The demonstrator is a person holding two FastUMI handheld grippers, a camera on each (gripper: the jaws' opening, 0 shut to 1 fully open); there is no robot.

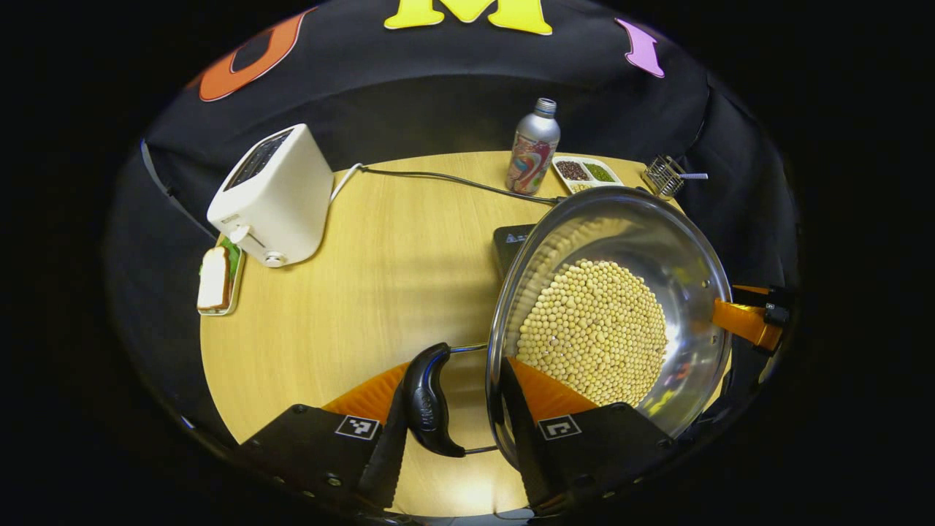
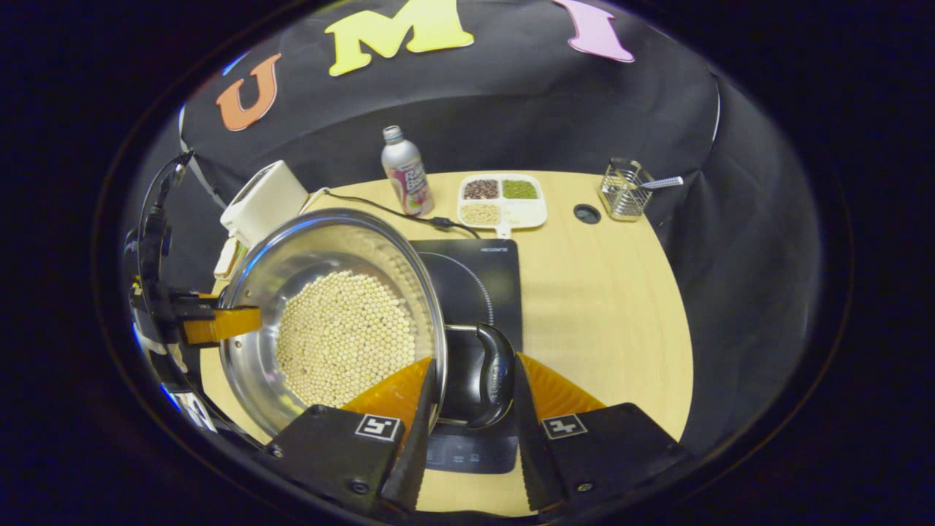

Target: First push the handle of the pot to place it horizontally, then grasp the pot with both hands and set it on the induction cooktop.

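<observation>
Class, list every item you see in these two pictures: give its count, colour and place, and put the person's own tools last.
pot: one, silver, full of pale beans, held between both tools, partly over the cooktop
pot handles: two, black, one on each side
cooktop: one, black, mid-table
toaster: one, white, table's left edge
sandwich: one, white and green, on a small tray by the toaster
bottle: one, silver, at the back
divided tray: one, white, holding dark, green and pale grains, at the back
wire basket: one, metal, back right
table: one, light wood
left hand-held gripper: one, around the pot's left handle
right hand-held gripper: one, around the right handle
</observation>
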